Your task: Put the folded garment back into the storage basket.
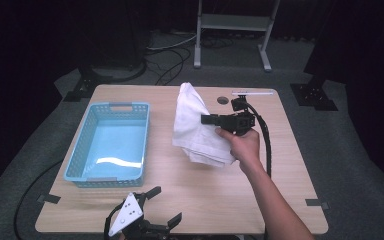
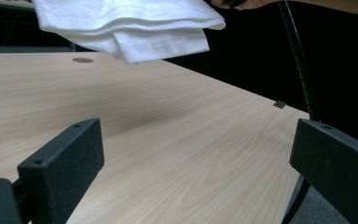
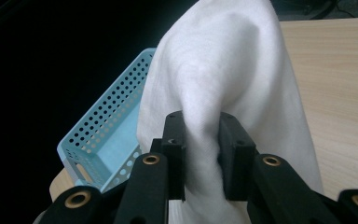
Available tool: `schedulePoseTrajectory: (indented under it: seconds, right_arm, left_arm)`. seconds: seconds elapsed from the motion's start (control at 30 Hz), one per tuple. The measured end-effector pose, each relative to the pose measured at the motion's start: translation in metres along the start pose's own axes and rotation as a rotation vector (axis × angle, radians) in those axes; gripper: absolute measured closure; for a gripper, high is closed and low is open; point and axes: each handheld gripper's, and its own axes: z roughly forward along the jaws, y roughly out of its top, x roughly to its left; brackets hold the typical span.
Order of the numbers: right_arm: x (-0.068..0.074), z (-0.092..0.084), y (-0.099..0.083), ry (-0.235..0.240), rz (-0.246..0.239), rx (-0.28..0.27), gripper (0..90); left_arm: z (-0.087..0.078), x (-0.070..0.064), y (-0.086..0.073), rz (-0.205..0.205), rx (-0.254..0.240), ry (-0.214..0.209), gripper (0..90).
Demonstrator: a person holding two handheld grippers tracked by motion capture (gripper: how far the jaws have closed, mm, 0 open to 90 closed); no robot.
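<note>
Two claws — right claw (image 3: 201, 154) pinching the lifted white cloth (image 3: 228, 70), left claw (image 2: 191, 172) spread empty.

Hanging clear of the wooden table (image 1: 190, 195), a folded white cloth (image 1: 195, 127), soft and creased, layered hems showing along its lower edge. Being pinched in a bunched fold between the jaws of the right gripper (image 3: 203, 154), draping down at both sides. Hovering at mid-table, right of the light blue perforated basket (image 1: 111, 145), which is sitting empty at the left.
</note>
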Motion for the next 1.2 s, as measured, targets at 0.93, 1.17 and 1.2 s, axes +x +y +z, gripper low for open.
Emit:
schedulePoseTrajectory:
  seconds: [0.93, 1.17, 1.2]
  right_arm:
    - [0.038, 0.04, 0.018, 0.071, -0.04, 0.034, 74.9]
    - [0.047, 0.049, 0.021, 0.09, -0.05, 0.037, 74.8]
    - [0.048, 0.05, 0.022, 0.093, -0.05, 0.038, 74.9]
  left_arm:
    - [0.001, -0.001, 0.0, 0.005, 0.004, -0.007, 2.5]
    - [0.001, -0.001, 0.0, 0.004, 0.003, -0.008, 2.5]
    - [0.001, -0.001, 0.0, 0.005, 0.003, -0.008, 2.5]
